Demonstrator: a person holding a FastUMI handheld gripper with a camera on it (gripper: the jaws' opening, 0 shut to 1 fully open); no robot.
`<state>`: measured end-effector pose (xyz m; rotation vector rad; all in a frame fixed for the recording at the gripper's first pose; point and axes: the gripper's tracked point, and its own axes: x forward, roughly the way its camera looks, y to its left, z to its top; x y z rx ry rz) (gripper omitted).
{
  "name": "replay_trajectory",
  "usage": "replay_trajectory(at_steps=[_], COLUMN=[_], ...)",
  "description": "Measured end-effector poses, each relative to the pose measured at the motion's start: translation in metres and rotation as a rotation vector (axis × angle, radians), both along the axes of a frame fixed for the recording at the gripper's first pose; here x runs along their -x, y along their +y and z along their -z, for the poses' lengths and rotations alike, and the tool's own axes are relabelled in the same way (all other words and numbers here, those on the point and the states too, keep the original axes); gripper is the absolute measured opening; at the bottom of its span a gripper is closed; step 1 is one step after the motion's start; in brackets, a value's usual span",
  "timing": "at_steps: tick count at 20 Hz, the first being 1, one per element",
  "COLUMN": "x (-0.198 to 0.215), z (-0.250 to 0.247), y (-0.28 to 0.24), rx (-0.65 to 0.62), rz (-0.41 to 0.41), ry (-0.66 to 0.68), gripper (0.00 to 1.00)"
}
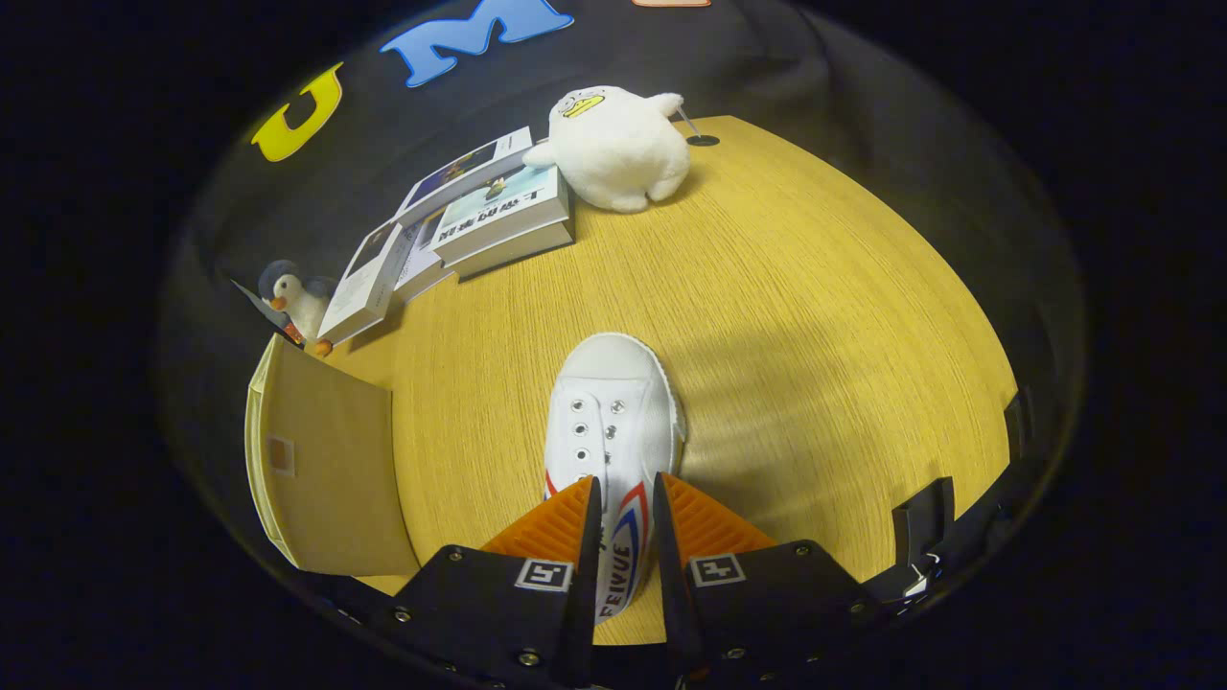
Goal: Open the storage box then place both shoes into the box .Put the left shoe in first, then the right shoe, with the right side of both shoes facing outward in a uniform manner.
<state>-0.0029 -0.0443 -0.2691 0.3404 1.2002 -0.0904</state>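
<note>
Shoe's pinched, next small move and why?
Probably lift and carry it toward the open box flap. The hand-held gripper looks shut on the white shoe, fingers pressing its side wall, toe pointing ahead over the wooden table.

Gripper (628, 517) at lower centre of the frame, its two fingers closed against the side wall of a white canvas shoe (613, 422). Shoe's toe points away from the fingers, toward frame centre; eyelets carry no laces. Shoe appears lifted over the wooden table (815, 316); contact with the table cannot be confirmed. Tan storage box (321, 460) at lower left. Stacked books (479, 216) at upper left, white plush duck (613, 144) beside them, small penguin toy (292, 297) at left.
</note>
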Motion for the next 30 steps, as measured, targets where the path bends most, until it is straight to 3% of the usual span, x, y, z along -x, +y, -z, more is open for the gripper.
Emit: replay_trajectory(at_steps=[1,2,3,5,8,9,10,12,15,19,30], x=[0.004,0.009,0.010,0.012,0.010,0.011,0.011,0.008,0.011,-0.004,-0.043], z=[0.006,0.010,0.018,0.034,0.037,0.036,0.039,0.029,0.014,-0.021,-0.129], y=[0.004,0.008,0.011,0.003,0.004,0.002,-0.002,-0.007,-0.002,0.016,0.131], rx=[-0.005,-0.010,-0.002,0.067,0.023,0.007,0.004,-0.067,-0.137,-0.164,-0.255], rz=[-0.007,-0.023,-0.040,-0.064,-0.025,-0.004,0.037,0.147,0.170,0.117,-0.103], ry=[0.020,0.047,0.062,0.085,0.109,0.105,0.090,0.068,0.053,-0.010,-0.150], gripper=[0.30,0.45,0.53,0.53,0.53,0.48,0.36,0.01,0.01,0.01,0.01])
